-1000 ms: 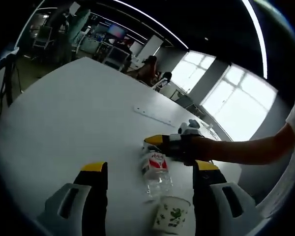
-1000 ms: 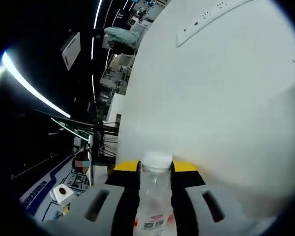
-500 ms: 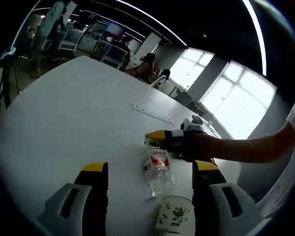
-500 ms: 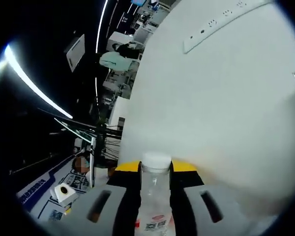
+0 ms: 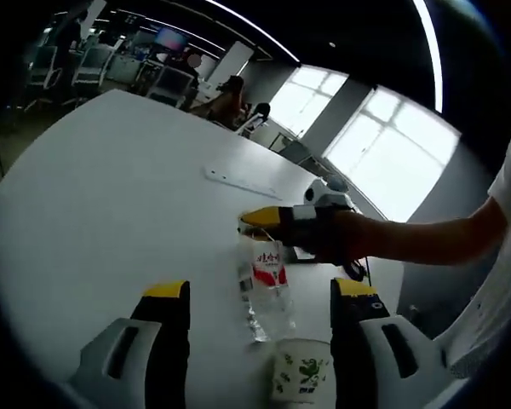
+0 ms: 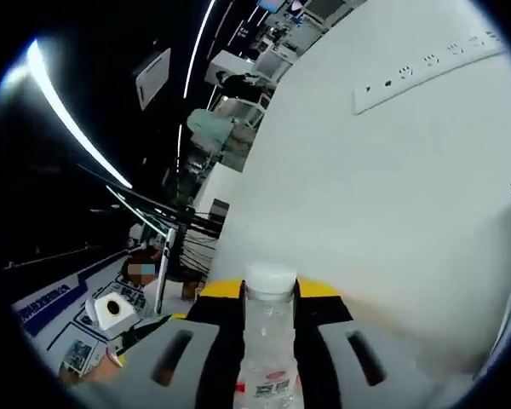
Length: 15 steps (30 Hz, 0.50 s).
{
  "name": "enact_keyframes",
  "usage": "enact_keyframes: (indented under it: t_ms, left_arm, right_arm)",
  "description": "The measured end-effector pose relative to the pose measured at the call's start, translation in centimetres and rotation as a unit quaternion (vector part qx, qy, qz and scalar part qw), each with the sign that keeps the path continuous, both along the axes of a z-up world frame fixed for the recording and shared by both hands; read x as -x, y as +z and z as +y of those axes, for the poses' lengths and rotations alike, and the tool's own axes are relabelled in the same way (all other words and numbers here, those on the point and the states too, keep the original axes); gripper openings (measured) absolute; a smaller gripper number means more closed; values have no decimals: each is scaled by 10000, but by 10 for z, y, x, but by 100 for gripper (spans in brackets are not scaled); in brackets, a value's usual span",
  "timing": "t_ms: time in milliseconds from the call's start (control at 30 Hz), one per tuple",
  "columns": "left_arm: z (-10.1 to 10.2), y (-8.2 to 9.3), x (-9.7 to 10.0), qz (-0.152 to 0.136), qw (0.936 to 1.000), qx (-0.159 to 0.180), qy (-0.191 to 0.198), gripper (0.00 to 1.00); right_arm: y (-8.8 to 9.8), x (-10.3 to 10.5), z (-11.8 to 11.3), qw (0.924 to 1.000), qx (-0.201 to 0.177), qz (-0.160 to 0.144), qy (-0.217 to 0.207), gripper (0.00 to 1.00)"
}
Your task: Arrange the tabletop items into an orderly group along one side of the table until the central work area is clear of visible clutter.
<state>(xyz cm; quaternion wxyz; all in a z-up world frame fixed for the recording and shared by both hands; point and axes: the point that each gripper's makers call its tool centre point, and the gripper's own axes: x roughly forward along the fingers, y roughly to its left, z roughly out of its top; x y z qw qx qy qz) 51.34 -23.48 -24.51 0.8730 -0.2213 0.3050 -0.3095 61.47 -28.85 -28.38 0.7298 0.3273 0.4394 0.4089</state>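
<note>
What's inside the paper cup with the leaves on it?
Nothing can be told: the left gripper view shows the paper cup on the white table from the side, so its wall hides the inside. The water bottle is beside it.

The water bottle (image 5: 264, 285) is clear, glossy plastic with a smooth red-and-white label and a white plastic cap (image 6: 270, 277); the cup (image 5: 300, 375) beside it looks like matt paper printed with a green leaf pattern. The desk (image 5: 111, 187) has a smooth, matt white top, and the power strip (image 6: 426, 64) lying on it is matt white plastic. The left tongs (image 5: 251, 294) and the right tongs (image 6: 270, 294) look like hard moulded plastic, grey in the body and black along the jaws with yellow tips, dull rather than shiny.
</note>
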Motion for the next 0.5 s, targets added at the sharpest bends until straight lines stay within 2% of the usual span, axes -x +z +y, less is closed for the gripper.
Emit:
enact_keyframes:
  t_ms: [200, 300, 500]
  left_arm:
    - [-13, -10, -8, 49, 9991, -32, -428, 67]
    - [-17, -16, -15, 128, 9986, 24, -510, 66]
    - [-32, -21, -23, 184, 9962, 146, -842, 66]
  right_arm:
    - [12, 7, 5, 9993, 36, -311, 210, 19]
    - [14, 7, 6, 9988, 74, -397, 275, 19]
    - [25, 10, 11, 9960, 85, -751, 486, 19]
